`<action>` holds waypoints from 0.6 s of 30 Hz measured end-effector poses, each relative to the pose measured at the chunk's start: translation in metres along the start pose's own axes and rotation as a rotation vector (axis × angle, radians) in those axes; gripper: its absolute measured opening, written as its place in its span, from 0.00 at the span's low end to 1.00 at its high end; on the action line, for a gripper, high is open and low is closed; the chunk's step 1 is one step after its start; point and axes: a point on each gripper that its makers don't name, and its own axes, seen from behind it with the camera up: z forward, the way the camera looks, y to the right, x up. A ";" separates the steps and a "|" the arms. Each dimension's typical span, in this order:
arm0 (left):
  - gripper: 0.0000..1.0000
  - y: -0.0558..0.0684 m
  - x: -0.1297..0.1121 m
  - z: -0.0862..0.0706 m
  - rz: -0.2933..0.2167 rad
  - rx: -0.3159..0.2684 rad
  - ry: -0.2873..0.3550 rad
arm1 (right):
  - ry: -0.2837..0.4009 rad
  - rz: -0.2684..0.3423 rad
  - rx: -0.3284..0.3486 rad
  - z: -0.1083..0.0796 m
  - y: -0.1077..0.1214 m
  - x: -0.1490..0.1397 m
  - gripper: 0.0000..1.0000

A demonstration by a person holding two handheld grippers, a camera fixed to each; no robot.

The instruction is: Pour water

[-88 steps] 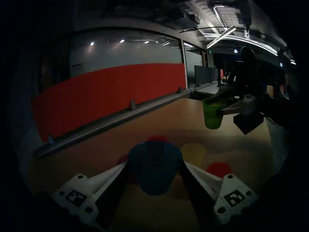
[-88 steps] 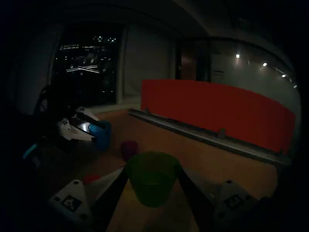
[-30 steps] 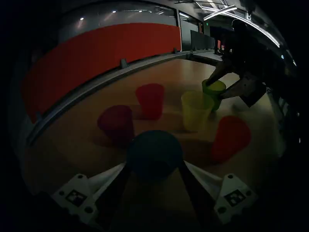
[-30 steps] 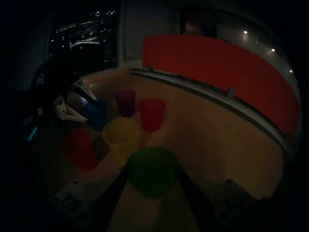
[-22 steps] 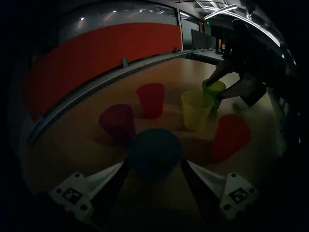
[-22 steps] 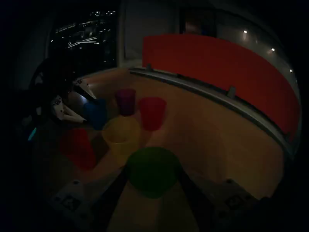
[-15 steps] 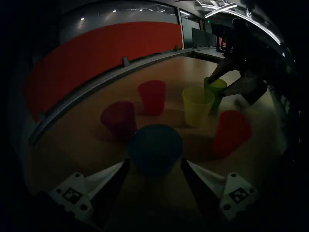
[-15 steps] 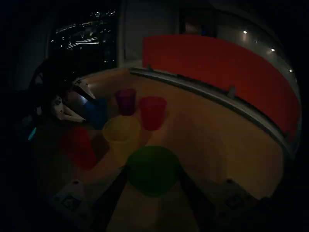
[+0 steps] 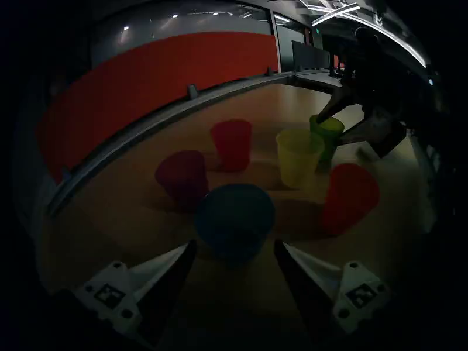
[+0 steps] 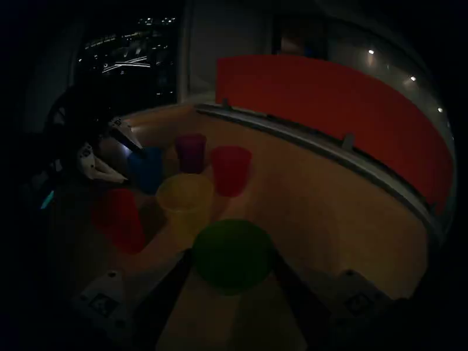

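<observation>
The left gripper (image 9: 234, 245) is spread wide and grips nothing. The blue cup (image 9: 234, 219) stands on the wooden table (image 9: 117, 228) just ahead, touching neither finger. Beyond it stand a purple cup (image 9: 182, 175), red cup (image 9: 232, 143), yellow cup (image 9: 298, 155) and orange cup (image 9: 350, 196). The right gripper (image 10: 232, 253) closely flanks the green cup (image 10: 233, 260), but it is too dark to tell whether it presses.

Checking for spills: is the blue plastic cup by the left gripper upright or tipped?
Upright. The blue plastic cup stands rim up on the wooden table, at the tips of the left gripper's open fingers.
</observation>
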 end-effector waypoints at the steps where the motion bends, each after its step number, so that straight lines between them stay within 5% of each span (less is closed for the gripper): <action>1: 0.98 -0.001 0.000 -0.001 -0.001 0.003 0.001 | -0.001 -0.001 -0.002 -0.001 0.000 -0.001 1.00; 18: 0.98 -0.008 -0.010 -0.038 -0.076 0.081 0.047 | 0.046 0.041 -0.110 -0.053 0.011 -0.009 1.00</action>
